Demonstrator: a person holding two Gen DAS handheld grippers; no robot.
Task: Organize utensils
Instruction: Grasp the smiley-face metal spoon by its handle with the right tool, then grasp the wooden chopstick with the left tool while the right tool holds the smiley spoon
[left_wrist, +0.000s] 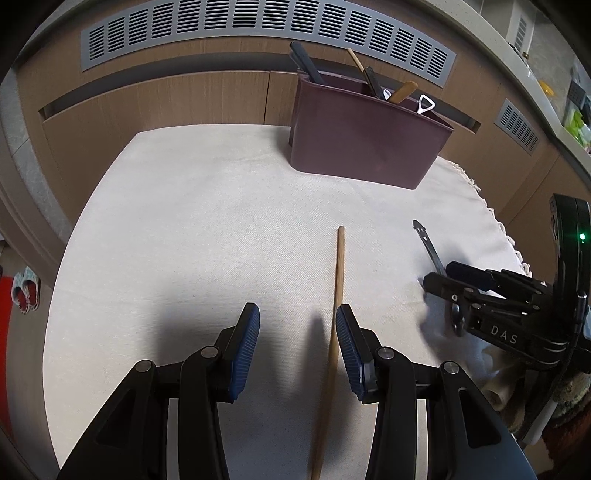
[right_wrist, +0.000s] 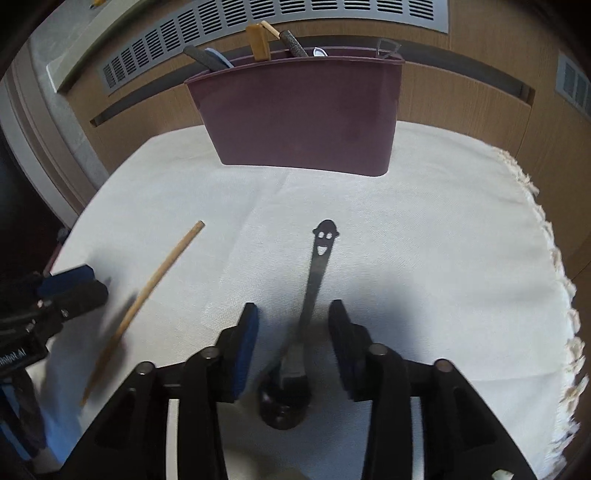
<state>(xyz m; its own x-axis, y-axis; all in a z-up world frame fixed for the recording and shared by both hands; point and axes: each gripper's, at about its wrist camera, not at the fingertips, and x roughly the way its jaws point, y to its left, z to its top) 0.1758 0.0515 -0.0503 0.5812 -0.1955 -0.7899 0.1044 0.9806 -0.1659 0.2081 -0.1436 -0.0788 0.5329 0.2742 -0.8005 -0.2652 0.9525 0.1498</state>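
Straddling thin wooden stick (left_wrist: 338, 295), left gripper (left_wrist: 297, 350) jaws open | right gripper (right_wrist: 291, 343) jaws open over stiff, slippery metal spoon (right_wrist: 314, 280); take mid-handle

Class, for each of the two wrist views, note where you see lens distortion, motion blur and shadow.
Left wrist view: fisheye bends the vent grille into an arc; the left gripper casts a dark shadow on the cloth. Right wrist view: the wooden stick smears with blur towards its near end; the spoon bowl lies in shadow under the right gripper.
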